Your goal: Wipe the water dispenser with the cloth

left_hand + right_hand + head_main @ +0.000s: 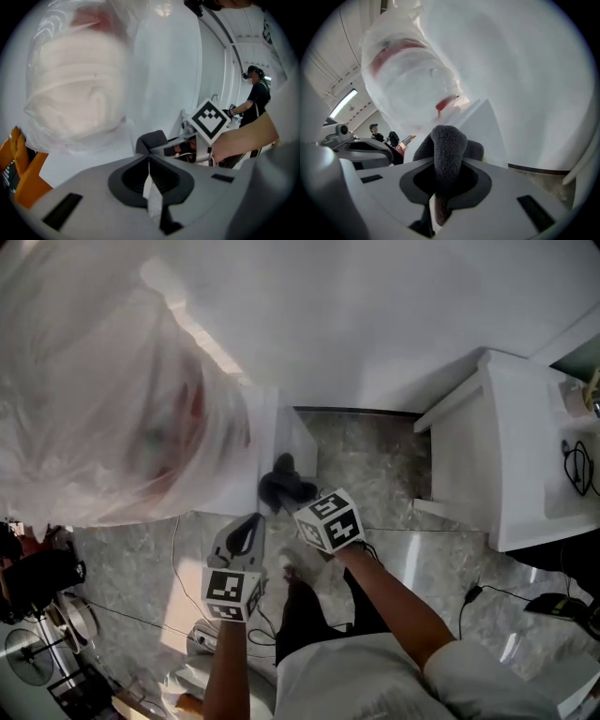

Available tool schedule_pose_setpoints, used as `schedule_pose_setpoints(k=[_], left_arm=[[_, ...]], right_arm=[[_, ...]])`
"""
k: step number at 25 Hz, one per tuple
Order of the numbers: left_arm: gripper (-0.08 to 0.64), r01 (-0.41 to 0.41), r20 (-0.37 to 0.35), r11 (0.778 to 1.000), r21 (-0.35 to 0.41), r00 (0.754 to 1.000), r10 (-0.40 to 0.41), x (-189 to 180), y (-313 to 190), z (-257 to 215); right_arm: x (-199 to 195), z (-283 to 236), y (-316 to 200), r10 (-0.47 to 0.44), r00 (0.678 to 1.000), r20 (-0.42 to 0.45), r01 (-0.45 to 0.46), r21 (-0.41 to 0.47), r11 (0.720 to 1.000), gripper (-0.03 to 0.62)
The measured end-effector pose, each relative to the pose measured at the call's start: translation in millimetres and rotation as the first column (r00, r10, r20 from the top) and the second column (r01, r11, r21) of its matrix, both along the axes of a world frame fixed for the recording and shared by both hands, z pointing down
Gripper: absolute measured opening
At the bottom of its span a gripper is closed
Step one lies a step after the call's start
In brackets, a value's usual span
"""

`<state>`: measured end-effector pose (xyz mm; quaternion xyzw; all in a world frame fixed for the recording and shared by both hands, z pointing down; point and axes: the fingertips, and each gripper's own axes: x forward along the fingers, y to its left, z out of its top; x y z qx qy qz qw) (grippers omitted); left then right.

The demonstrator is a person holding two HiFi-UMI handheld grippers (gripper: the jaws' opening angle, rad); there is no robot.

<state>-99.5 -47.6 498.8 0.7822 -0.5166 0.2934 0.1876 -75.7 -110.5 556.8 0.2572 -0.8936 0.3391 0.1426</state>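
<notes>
The left gripper (249,529), at the lower centre-left of the head view, is held clenched with nothing between its jaws, just below the tall white water dispenser (281,432). The dispenser's large bottle wrapped in clear plastic film (112,399) fills the upper left. Just to the right, the right gripper (300,500) is clamped on the dark grey fleecy cloth (283,481), which is held at the dispenser's white front near the frame's centre.

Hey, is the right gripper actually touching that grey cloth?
Touching. In the right gripper view, the right gripper is shut on the grey cloth, which bulges out between its fingers.
</notes>
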Motion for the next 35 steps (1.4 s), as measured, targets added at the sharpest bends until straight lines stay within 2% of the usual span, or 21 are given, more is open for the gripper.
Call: schedule_pose_setpoints(k=[6, 17, 20, 24, 27, 29, 35], left_arm=[[0.018, 0.04, -0.009, 0.998, 0.039, 0.999, -0.04, -11, -14, 2], [0.018, 0.075, -0.01, 0.997, 0.032, 0.997, -0.074, -8, -32, 1], [0.018, 0.085, -0.028, 0.994, 0.065, 0.996, -0.083, -8, -37, -1], [0.018, 0.07, -0.024, 0.995, 0.077, 0.997, -0.068, -4, -37, -5], [0.018, 0.058, -0.025, 0.995, 0.083, 0.998, -0.057, -2, -36, -3], [0.018, 0.068, -0.033, 0.994, 0.084, 0.997, -0.065, -4, -36, 1], [0.018, 0.103, -0.042, 0.99, 0.098, 0.994, -0.099, -9, -39, 6]], right_arm=[[5, 18, -51, 0.093, 0.995, 0.018, -0.093, -0.027, 0.995, 0.055], [13, 10, -176, 0.173, 0.985, -0.023, -0.169, 0.118, 0.978, 0.055], [15, 25, -193, 0.188, 0.982, -0.011, -0.187, 0.094, 0.978, 0.055], [14, 66, -191, 0.177, 0.984, -0.024, -0.175, 0.048, 0.983, 0.055], [13, 84, -174, 0.184, 0.983, 0.024, -0.185, 0.02, 0.983, 0.055], [13, 93, -158, 0.179, 0.983, 0.042, -0.18, 0.0, 0.984, 0.055], [5, 131, -85, 0.09, 0.996, 0.018, -0.089, -0.074, 0.993, 0.055]])
